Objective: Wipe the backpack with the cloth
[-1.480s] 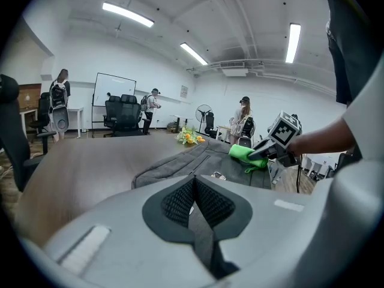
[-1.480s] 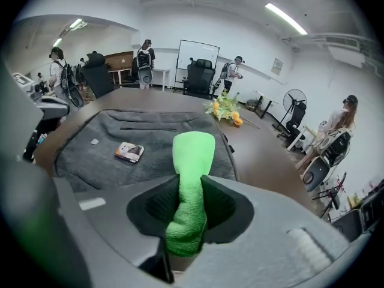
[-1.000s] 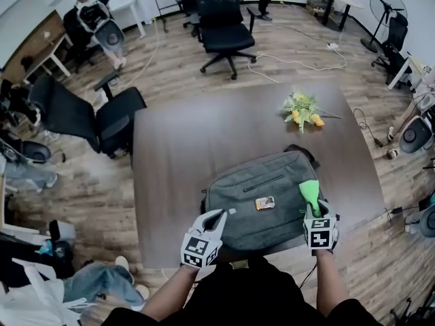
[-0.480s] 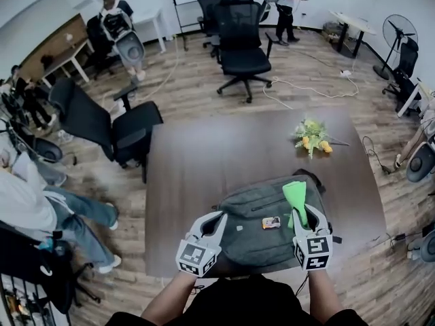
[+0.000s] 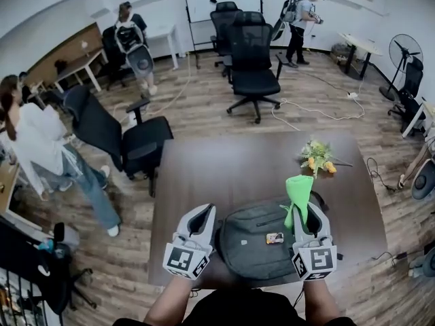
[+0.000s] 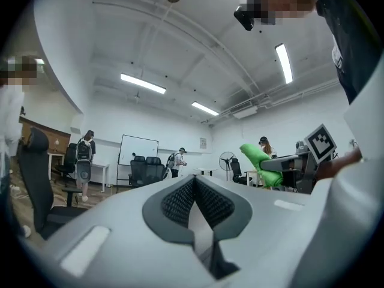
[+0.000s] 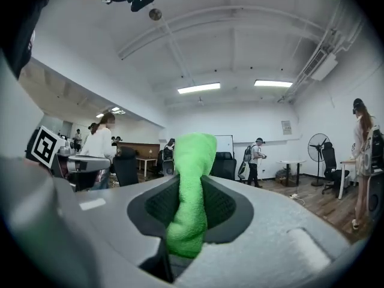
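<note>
— What has changed in the last second?

— Both grippers are rising. The right gripper [image 5: 303,208] was sitting low over the right side of the backpack [image 5: 253,242], and now it is pointing out across the room, carrying the cloth [image 5: 297,190] higher.

— What are its jaws doing?

— They are clenching the green cloth [image 7: 191,188] between their pads. The right gripper [image 7: 189,218] is pinching it near the lower end, so the rest is standing up past the fingertips and folding over at the top.

— And the other one?

— The left gripper [image 6: 193,188] is pressing its jaws together on nothing. In the head view the left gripper [image 5: 202,212] is hovering over the left edge of the backpack, level with the right one, both forearms reaching forward side by side.

— Is the cloth touching the backpack?

— No, it is hanging in the air above the right end of it.

— What is the backpack holding?

— Nothing of its inside is showing. It is lying flat on the near part of the dark table [image 5: 217,168], with a small orange tag [image 5: 275,238] sitting on top between the two grippers.

— Anything further out?

— A bunch of flowers [image 5: 317,156] is lying near the far right corner of the table, well apart from the backpack, and an office chair [image 5: 126,138] is standing beside the table's left edge.
</note>
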